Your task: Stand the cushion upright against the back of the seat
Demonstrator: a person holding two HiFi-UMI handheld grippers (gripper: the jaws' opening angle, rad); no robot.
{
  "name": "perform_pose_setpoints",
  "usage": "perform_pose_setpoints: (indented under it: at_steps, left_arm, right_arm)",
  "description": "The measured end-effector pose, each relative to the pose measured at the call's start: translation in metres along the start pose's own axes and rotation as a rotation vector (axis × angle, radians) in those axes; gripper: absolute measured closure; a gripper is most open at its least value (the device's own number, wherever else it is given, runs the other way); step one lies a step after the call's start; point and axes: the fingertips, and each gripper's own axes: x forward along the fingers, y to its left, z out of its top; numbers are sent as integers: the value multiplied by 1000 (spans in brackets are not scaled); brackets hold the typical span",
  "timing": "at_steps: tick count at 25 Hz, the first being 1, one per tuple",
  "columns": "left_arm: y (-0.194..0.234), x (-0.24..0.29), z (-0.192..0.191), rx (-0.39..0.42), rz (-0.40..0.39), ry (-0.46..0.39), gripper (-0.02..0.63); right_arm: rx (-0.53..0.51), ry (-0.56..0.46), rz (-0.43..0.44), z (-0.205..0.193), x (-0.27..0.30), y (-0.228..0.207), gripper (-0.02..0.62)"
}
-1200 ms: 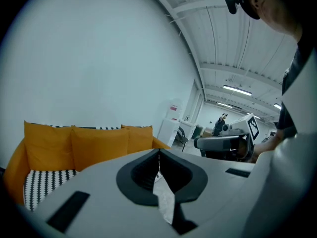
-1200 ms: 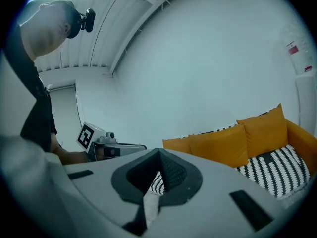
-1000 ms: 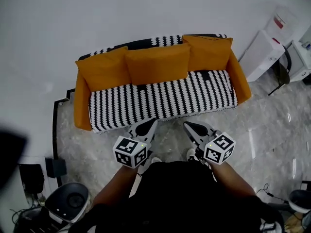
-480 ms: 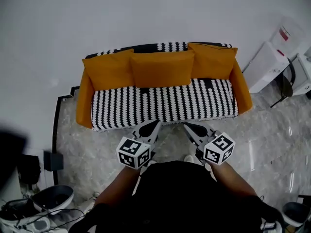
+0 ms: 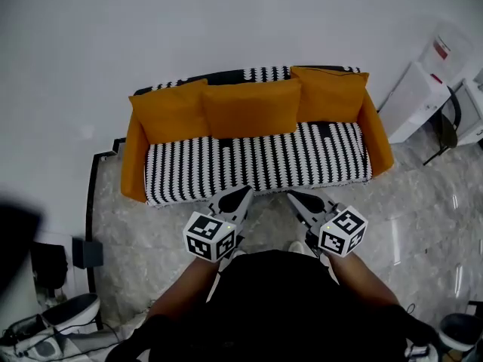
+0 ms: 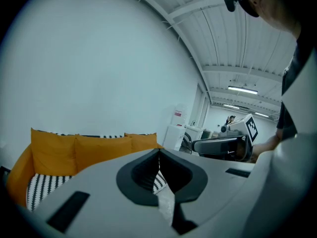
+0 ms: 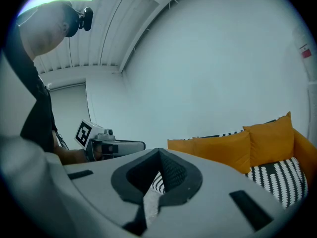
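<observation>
**A:** What do your tongs have hold of?

**B:** Nothing. My left tongs are squeezed right shut, tip against tip, with nothing between them. My right tongs are the same. I hold the two side by side, a little apart, just off the front edge of the seat, both pointing at it.

**A:** Where is the cushion?

**B:** I count three plump orange fabric cushions: the left cushion, the middle cushion and the right cushion. All three stand upright in a row against the back of the one orange sofa with a black-and-white striped cover, each touching its neighbour. My tongs are well short of them.

**A:** And the room?

**B:** Under me is a glossy grey marbled floor, with a dark strip past the sofa's left end. A plain white wall rises behind the sofa. One boxy white cabinet stands beyond the sofa's right arm. Overhead is a white ribbed ceiling with strip lights.
</observation>
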Motion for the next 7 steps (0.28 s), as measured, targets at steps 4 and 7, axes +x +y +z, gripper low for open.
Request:
perform_pose_setpoints:
  at_steps: [4,7]
  left_arm:
    - [-2,1,2,6,-8,3,589]
    - [-4,0,0,10,-14,8,589]
  right_arm:
    - [10,1,0,0,0,1,560]
    - [11,3,1,-1,-1,3,560]
